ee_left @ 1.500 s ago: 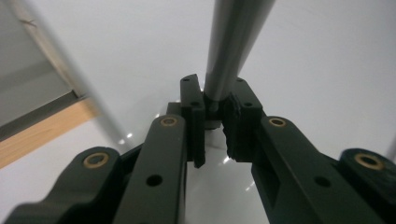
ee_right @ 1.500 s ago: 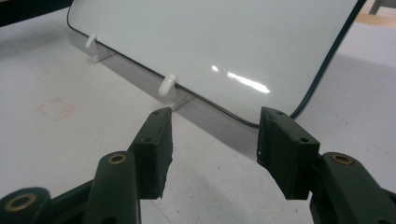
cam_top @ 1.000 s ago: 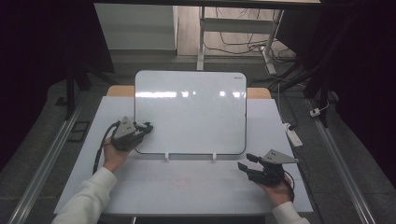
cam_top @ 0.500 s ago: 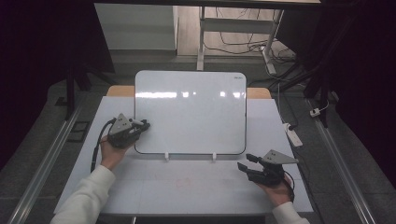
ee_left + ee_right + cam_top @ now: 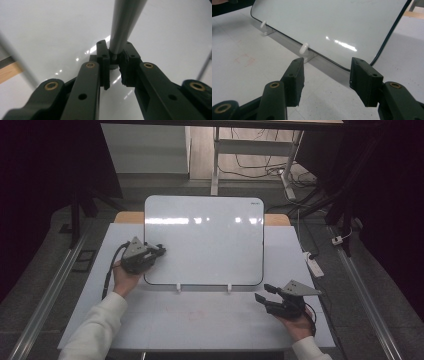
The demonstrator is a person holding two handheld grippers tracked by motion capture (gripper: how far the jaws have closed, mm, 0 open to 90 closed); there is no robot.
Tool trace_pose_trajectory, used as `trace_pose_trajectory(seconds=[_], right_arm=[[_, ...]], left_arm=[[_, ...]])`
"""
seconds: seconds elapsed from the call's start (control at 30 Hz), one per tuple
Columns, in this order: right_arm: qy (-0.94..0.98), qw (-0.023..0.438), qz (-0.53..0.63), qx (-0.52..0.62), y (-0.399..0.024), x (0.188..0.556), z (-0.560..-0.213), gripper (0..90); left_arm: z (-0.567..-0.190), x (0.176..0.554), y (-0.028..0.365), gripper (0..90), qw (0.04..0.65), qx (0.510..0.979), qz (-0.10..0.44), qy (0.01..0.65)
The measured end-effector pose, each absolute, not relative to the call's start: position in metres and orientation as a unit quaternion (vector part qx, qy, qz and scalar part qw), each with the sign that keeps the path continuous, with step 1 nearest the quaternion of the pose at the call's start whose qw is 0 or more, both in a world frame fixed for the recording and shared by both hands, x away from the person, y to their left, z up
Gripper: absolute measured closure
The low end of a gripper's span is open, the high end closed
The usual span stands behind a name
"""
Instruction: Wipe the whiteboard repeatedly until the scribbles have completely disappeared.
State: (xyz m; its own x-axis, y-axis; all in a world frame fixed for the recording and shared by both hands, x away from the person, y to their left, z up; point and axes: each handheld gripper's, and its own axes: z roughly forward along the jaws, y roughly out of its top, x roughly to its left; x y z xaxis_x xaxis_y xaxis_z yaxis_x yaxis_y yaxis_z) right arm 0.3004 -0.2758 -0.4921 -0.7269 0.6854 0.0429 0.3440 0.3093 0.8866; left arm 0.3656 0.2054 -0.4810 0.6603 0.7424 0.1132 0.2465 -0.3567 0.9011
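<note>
High view shows my left claw (image 5: 159,251) at the left edge of the whiteboard (image 5: 210,240), which stands propped on its small white feet (image 5: 178,287) at the middle of the tabletop (image 5: 220,320). From the left gripper view, that claw is clamped shut on a slim grey marker (image 5: 125,25), whose barrel rises from between the jaws and leans over the glossy white surface; I cannot tell whether its tip is on the board. My right claw (image 5: 264,293) rests low on the tabletop near the board's lower right corner, jaws parted with nothing between them, looking at the board's bottom rim. As I judge it, the marker is picked up and brought to the board, so the fetching part is done; the board's face looks blank, with just glare streaks near the top, so any writing is not yet begun
</note>
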Motion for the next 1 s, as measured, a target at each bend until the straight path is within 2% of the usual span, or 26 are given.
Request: trace_pose_trajectory(seconds=[0.13,0.23,0.33,0.5,0.63,0.83,1.0], right_arm=[[0.792,0.173,0.487,0.326,-0.276,0.301,-0.494,45.3],[0.789,0.174,0.489,0.329,-0.277,0.301,-0.493,45.3],[0.789,0.174,0.489,0.328,-0.277,0.301,-0.493,45.2],[0.791,0.173,0.49,0.323,-0.273,0.3,-0.492,45.2],[0.789,0.18,0.494,0.316,-0.268,0.299,-0.489,45.0],[0.784,0.197,0.504,0.306,-0.263,0.294,-0.483,45.1],[0.78,0.205,0.508,0.303,-0.261,0.292,-0.479,45.1]], left_arm=[[-0.481,0.363,0.214,78.2,0.466,0.782,0.261,0.321],[-0.479,0.365,0.236,78.2,0.473,0.764,0.265,0.349],[-0.479,0.363,0.24,78.2,0.474,0.76,0.266,0.357],[-0.484,0.356,0.216,78.1,0.464,0.782,0.245,0.338],[-0.484,0.347,0.194,78.1,0.478,0.792,0.206,0.32],[-0.478,0.339,0.179,78.1,0.497,0.798,0.131,0.316],[-0.476,0.329,0.171,78.1,0.5,0.801,0.107,0.311]])
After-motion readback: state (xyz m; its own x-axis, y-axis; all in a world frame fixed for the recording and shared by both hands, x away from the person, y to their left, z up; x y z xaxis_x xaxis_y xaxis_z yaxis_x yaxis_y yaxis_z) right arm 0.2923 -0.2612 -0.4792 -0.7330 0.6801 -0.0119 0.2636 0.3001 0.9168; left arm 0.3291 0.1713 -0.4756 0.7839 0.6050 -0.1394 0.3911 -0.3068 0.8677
